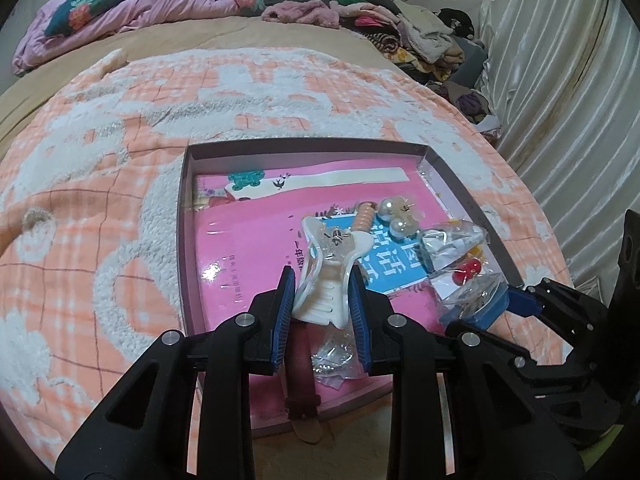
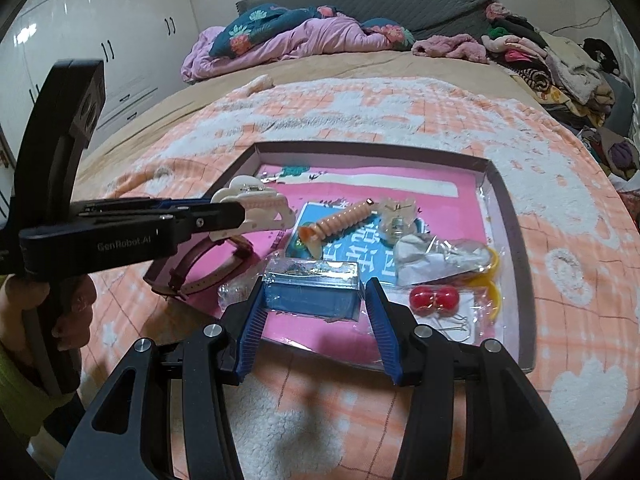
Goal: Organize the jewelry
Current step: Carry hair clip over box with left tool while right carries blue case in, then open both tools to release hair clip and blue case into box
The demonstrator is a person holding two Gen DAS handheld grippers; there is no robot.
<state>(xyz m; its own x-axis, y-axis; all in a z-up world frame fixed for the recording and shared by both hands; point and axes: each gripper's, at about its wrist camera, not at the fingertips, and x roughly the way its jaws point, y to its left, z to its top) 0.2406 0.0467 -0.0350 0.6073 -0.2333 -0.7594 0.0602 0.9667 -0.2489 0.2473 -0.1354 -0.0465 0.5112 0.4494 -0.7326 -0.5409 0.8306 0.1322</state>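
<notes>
A shallow box tray [image 1: 182, 216] [image 2: 506, 216] lies on the bed with a pink book in it. My left gripper [image 1: 322, 286] is shut on a white hair claw clip [image 1: 326, 276], held over the tray; the clip also shows in the right wrist view [image 2: 256, 208]. My right gripper [image 2: 314, 300] has its fingers on both sides of a small blue packet in clear wrap [image 2: 312, 292] [image 1: 478, 304] and grips it. In the tray lie a peach spiral hair tie [image 2: 344, 218], pearl earrings [image 1: 394, 216], red ball earrings [image 2: 434, 298] and clear bags [image 2: 436, 258].
A dark red strap [image 1: 302, 364] [image 2: 208, 264] hangs over the tray's near edge. The orange and white blanket [image 1: 100, 168] covers the bed. Piled clothes [image 2: 560, 68] lie at the far right, pink bedding [image 2: 304, 36] at the head. White wardrobes [image 2: 100, 40] stand at left.
</notes>
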